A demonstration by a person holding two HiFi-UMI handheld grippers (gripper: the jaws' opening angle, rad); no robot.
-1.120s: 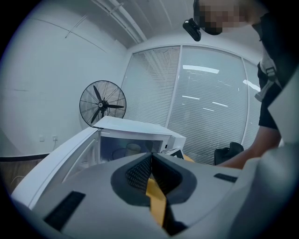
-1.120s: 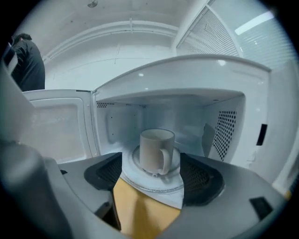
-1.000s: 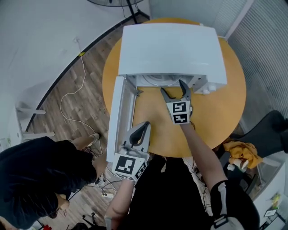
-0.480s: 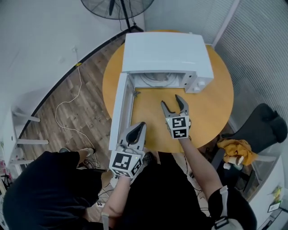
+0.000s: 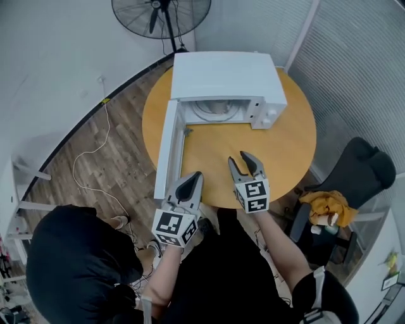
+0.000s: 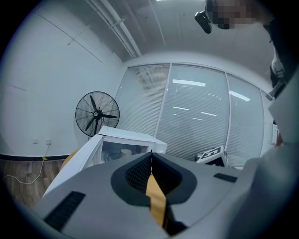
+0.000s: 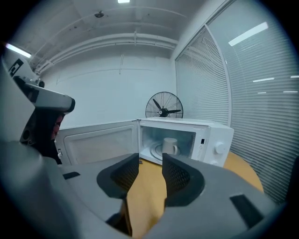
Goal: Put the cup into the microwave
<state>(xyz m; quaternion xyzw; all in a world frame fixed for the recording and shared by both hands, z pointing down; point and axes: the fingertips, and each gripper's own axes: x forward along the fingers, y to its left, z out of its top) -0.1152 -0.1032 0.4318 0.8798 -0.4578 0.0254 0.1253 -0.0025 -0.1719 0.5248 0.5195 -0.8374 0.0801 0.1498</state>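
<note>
The white cup point(image 7: 170, 145) stands upright on the turntable inside the white microwave point(image 5: 224, 79), whose door point(image 5: 169, 149) hangs wide open to the left. My right gripper point(image 5: 243, 159) hovers over the orange table point(image 5: 285, 152) near its front edge, well back from the oven. It is open, its jaws have just been closing, and nothing is between them. In the right gripper view the right gripper point(image 7: 150, 161) points straight at the cup. My left gripper point(image 5: 193, 177) is shut and empty beside the door's near end; the left gripper point(image 6: 151, 156) also faces the microwave point(image 6: 124, 144).
A standing fan point(image 5: 161, 12) is on the floor behind the table. A dark chair point(image 5: 367, 171) with a yellow cloth point(image 5: 329, 205) sits at the right. A person in black point(image 5: 69, 266) is at the lower left. A white cable point(image 5: 95, 145) trails over the wooden floor.
Both grippers have drawn back from the microwave toward the table's near edge. The right jaws have narrowed, with nothing between them. The person in black has shifted at the lower left.
</note>
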